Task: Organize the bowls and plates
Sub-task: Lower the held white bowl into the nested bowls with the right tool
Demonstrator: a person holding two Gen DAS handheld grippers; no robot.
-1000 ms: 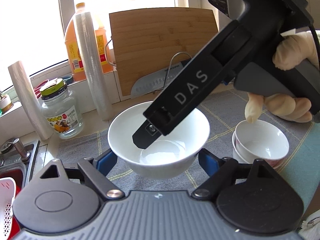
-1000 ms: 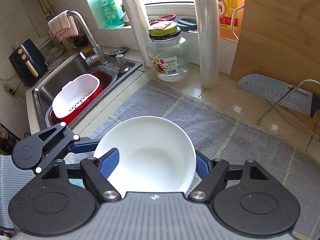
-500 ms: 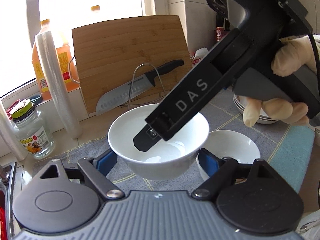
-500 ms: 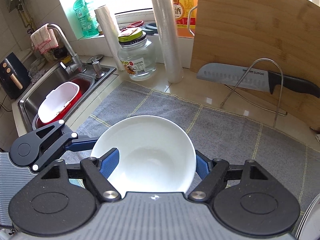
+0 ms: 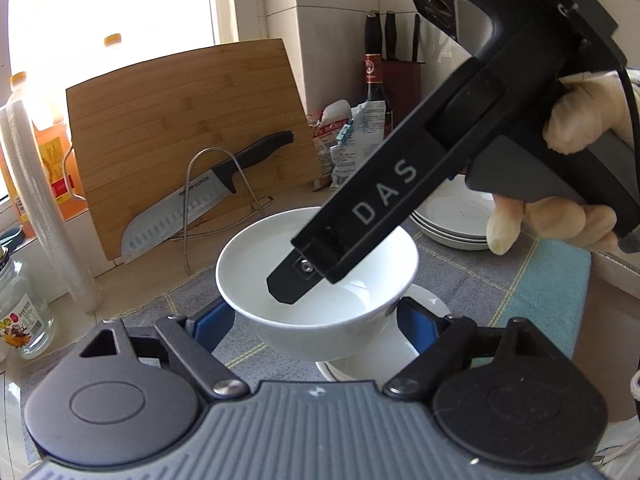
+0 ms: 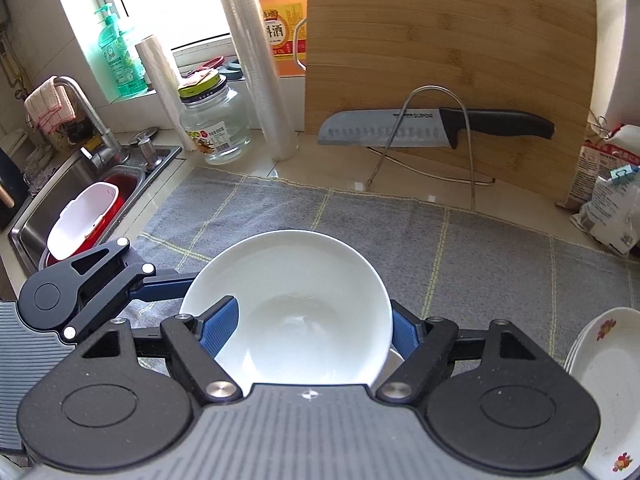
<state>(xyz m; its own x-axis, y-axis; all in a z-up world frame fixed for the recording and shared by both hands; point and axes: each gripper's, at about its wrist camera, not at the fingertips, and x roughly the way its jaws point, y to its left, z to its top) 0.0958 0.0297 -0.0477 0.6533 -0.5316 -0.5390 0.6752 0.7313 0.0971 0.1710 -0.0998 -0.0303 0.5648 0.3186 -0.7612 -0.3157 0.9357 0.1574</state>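
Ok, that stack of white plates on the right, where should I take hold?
Pinch the near rim of the stack of white plates from the mat side: the rims flare outward there, while bags crowd the back.

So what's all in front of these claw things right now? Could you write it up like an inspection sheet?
Surface: grey checked mat on a pale counter.
Job's things: white bowl above a second bowl; plate stack behind; flowered plates at right.
Clutter: knife on wire stand, cutting board, glass jar, film rolls, oil bottle, bags.
Grippers: left claw flanks the bowl outside; right claw grips its rim, one finger inside.
Cables: black cord by the gloved hand.
Surroundings: sink, tap, window.
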